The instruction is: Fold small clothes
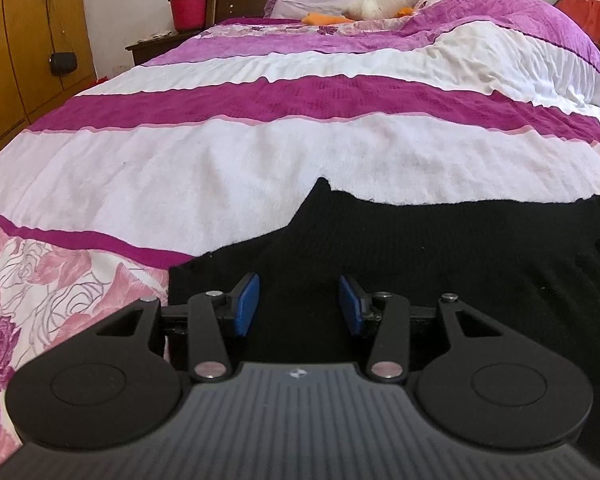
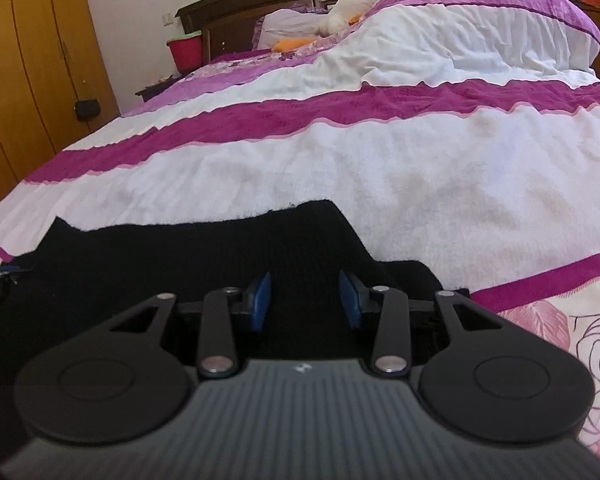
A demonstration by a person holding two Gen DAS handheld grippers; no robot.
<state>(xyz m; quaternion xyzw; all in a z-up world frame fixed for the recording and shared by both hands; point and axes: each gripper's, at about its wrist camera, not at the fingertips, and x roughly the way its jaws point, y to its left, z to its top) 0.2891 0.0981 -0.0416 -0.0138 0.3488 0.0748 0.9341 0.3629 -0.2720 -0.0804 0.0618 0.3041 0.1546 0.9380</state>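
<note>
Black garment straight ahead of both my grippers, near edge of the bed.

The black garment point(image 1: 440, 248) lies flat on the striped bedspread point(image 1: 260, 152), long side running across me. My left gripper point(image 1: 299, 306) and right gripper point(image 2: 305, 300) both sit over its near edge, jaws apart, nothing pinched; the cloth looks dark, knitted, soft.
</note>
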